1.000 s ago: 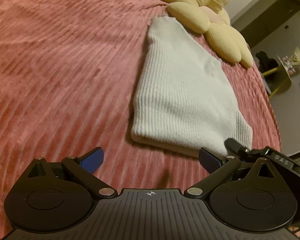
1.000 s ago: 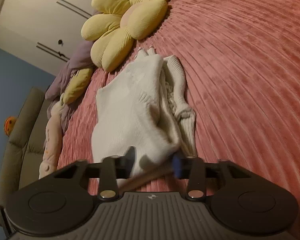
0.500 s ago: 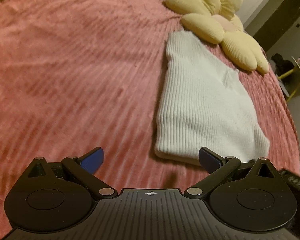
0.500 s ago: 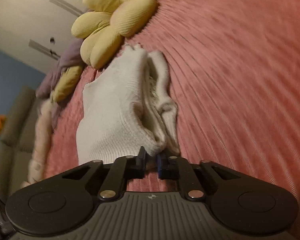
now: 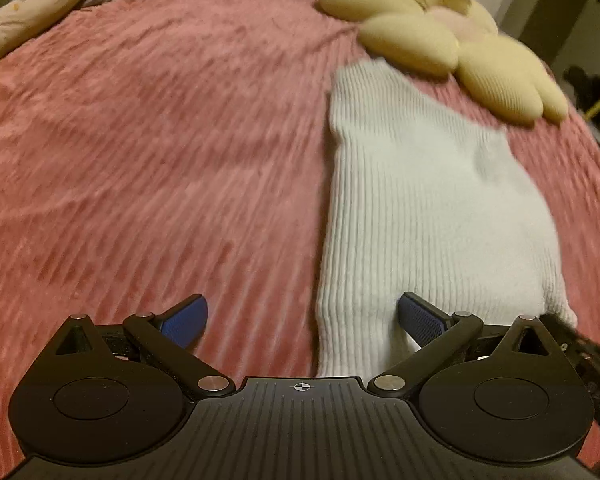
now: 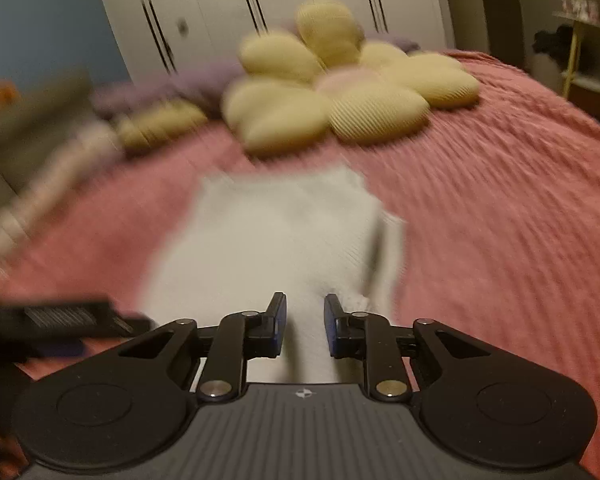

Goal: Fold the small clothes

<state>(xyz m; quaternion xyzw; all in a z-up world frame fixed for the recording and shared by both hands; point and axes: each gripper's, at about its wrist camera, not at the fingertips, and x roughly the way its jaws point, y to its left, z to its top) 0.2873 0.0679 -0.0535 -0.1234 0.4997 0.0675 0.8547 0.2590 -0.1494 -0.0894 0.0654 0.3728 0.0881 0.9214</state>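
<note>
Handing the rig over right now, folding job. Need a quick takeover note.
Left gripper: open wide, empty, low over the near left corner of the white knit garment.
Right gripper: fingers narrowly apart above the garment's near edge, no cloth visibly pinched; this view is blurred.
Garment: lies on the pink bedspread, folded into a compact block, far end next to the yellow flower cushion.
Done: the main folds appear to be in.
Left: probably check the right-hand edge, where layers seem uneven, then one more fold or a tidy if needed.
</note>
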